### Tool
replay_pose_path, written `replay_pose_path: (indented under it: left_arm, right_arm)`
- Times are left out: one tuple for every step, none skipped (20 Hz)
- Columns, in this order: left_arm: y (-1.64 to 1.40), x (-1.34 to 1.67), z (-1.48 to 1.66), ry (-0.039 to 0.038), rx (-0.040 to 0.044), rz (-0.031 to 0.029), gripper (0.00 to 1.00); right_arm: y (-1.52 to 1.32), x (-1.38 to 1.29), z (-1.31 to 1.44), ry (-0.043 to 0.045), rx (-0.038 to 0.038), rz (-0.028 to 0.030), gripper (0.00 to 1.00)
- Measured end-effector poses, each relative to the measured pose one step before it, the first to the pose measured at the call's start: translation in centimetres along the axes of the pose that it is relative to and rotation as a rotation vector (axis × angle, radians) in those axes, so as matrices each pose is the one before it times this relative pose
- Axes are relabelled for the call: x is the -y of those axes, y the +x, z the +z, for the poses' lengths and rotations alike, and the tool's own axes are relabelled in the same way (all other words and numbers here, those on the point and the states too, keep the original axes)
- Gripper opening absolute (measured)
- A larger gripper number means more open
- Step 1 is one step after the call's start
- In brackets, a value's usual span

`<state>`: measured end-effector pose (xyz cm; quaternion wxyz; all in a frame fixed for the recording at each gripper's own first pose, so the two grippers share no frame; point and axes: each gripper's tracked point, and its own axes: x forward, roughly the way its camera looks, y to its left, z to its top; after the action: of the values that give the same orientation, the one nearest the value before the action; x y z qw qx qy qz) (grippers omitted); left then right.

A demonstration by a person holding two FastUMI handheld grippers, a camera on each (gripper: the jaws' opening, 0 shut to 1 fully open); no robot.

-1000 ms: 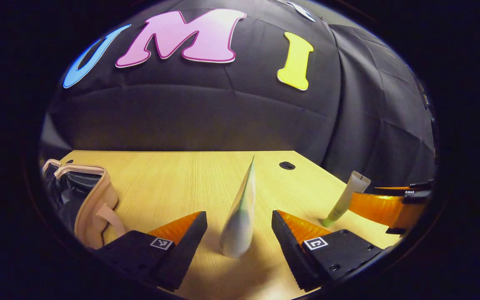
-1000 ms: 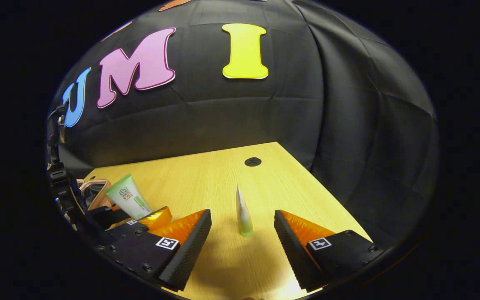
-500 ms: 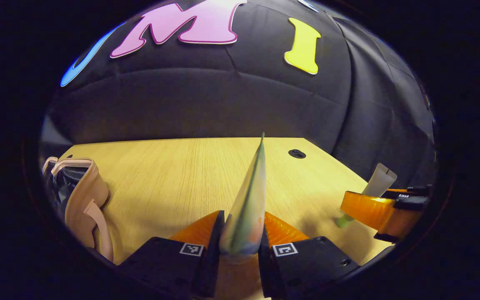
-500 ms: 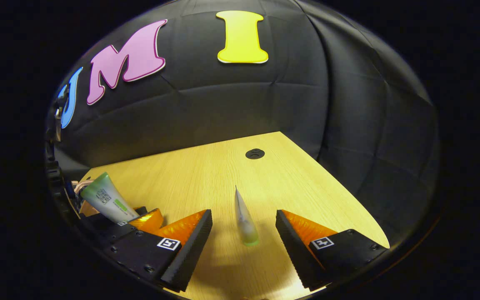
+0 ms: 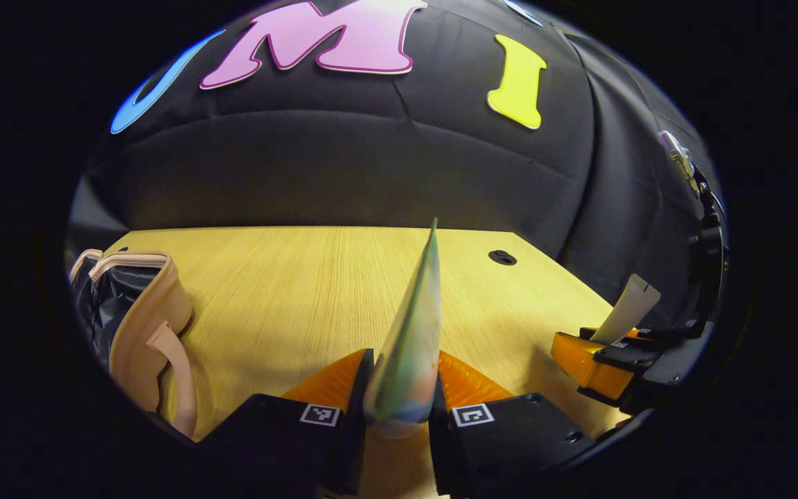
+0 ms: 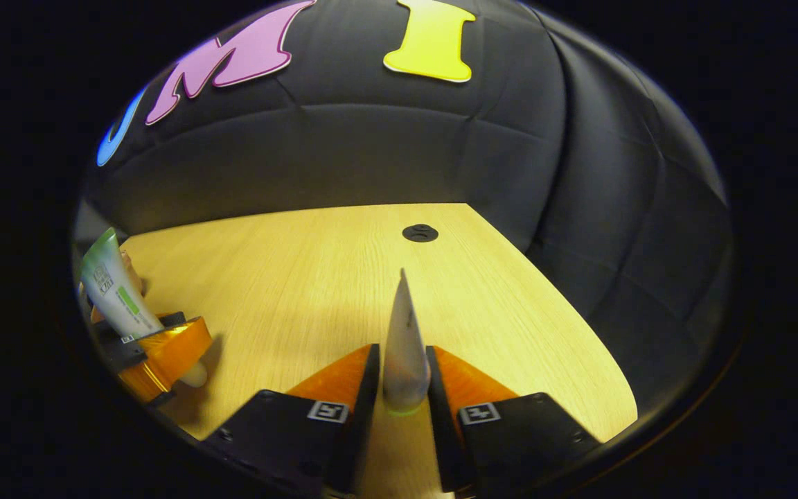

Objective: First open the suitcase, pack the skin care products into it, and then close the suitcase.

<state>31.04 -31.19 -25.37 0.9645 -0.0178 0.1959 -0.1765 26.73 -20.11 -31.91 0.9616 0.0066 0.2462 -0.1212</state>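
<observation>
My left gripper (image 5: 399, 405) is shut on a pale green and white tube (image 5: 414, 326) standing edge-on between its fingers. In the right gripper view, my right gripper (image 6: 402, 391) is shut on a slim white tube with a green cap (image 6: 404, 339). The left gripper with its green-printed tube (image 6: 113, 291) appears at the far left of that view. The right gripper (image 5: 596, 353) and its white tube (image 5: 626, 319) appear at the right of the left gripper view. The pink suitcase (image 5: 139, 326) lies open at the left, showing its dark lining.
The light wooden table (image 5: 288, 291) carries everything. A round black cable hole (image 6: 420, 233) sits near its far right corner. The table's right edge (image 6: 565, 305) drops off against the black cloth wall.
The right gripper has shut on the slim white tube, which stood free between open fingers before. The left gripper shut on its tube between one second and half a second ago.
</observation>
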Motion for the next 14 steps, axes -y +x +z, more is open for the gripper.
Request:
replay_pose_path:
  left_arm:
    - [-0.062,-0.017,-0.048,0.00000,-0.00041,-0.00304,0.45]
    - [-0.167,0.037,-0.091,0.00313,-0.00324,-0.00434,0.45]
    - [-0.217,-0.149,-0.143,0.00476,-0.00168,0.00100,0.45]
    - [-0.387,-0.093,-0.035,-0.00257,0.00282,-0.00352,0.44]
    - [-0.398,0.022,-0.089,-0.00855,0.00013,-0.00905,0.41]
    - [-0.554,-0.086,-0.113,-0.01601,-0.00397,-0.00779,0.44]
    - [-0.710,-0.151,0.042,-0.01711,-0.00036,-0.00561,0.42]
    - [-1.156,-0.237,0.684,-0.01816,0.01593,-0.00484,0.42]
    - [-0.997,-0.363,0.667,-0.00804,0.02013,-0.00104,0.42]
    - [-1.353,-0.461,0.915,-0.00203,0.01425,0.00006,0.42]
    - [-1.426,-0.425,0.663,0.00149,0.00717,0.00003,0.42]
    - [-1.513,-0.566,0.669,0.00484,0.00991,-0.00045,0.42]
    - [-1.529,-0.804,0.868,0.00876,0.01263,0.00226,0.42]
    - [-1.914,-1.244,0.691,0.01268,0.00828,0.01025,0.42]
  right_arm:
    - [-0.251,-0.353,-0.046,-0.00009,0.00020,0.02046,0.27]
    - [-0.354,-0.347,0.108,-0.00436,0.00191,0.01458,0.31]
    - [-0.498,0.082,0.335,-0.01227,0.00546,0.00250,0.31]
    - [-0.458,-0.046,0.667,-0.00863,0.02413,0.00028,0.28]
    - [-0.740,-0.284,0.585,-0.00325,0.01535,0.00378,0.28]
    - [-0.977,-0.261,0.676,0.00060,0.01182,0.00387,0.34]
    - [-1.270,-0.341,0.499,0.00034,0.01439,0.00545,0.28]
    - [-1.143,-0.359,0.752,-0.00217,0.01742,0.00257,0.34]
    - [-1.079,-0.612,0.801,0.00144,0.01678,0.00842,0.28]
    - [-1.118,-0.740,0.589,0.00140,0.00673,0.01088,0.28]
    - [-1.235,-0.921,0.421,0.00257,0.00577,0.01472,0.28]
    - [-1.185,-1.077,0.429,-0.00201,0.00540,0.01739,0.28]
    - [-1.262,-1.213,0.454,-0.00829,0.00579,0.01797,0.28]
    - [-1.278,-1.298,0.396,-0.01138,0.00738,0.01857,0.28]
